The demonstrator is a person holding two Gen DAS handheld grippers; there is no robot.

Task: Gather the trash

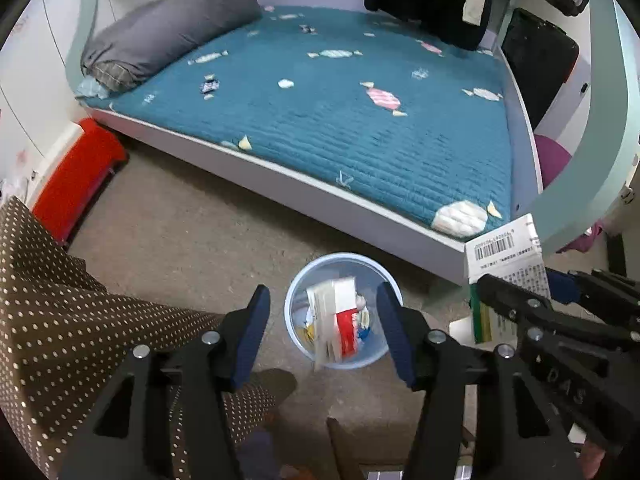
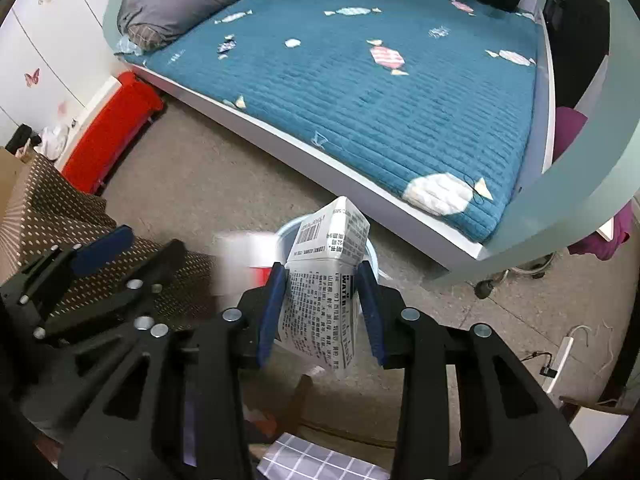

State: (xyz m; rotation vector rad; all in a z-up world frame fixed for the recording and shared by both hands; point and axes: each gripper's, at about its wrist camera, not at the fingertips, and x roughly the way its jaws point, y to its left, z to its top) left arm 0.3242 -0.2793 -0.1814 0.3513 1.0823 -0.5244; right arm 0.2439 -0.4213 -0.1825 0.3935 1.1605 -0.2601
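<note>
A light blue waste bin [image 1: 294, 288] stands on the grey floor by the bed's corner, with scraps inside. My left gripper [image 1: 322, 292] hangs open right above it. A blurred red and white packet [image 1: 336, 320] is between and below its fingers, over the bin's mouth, touching neither pad. The right wrist view shows that packet [image 2: 240, 264] as a smear beside the left gripper [image 2: 140, 248]. My right gripper [image 2: 321, 268] is shut on a white printed carton [image 2: 320, 300] with a barcode, held just above the bin's rim [image 2: 286, 232]. The left wrist view has the carton [image 1: 508, 252] to the bin's right.
A low bed with a teal quilt [image 1: 340, 112] and white frame fills the far side, a grey bolster [image 1: 168, 36] at its head. A red bench [image 1: 76, 176] sits at the left wall. Brown dotted fabric [image 1: 60, 300] is close on the left. A power strip [image 2: 560, 356] lies right.
</note>
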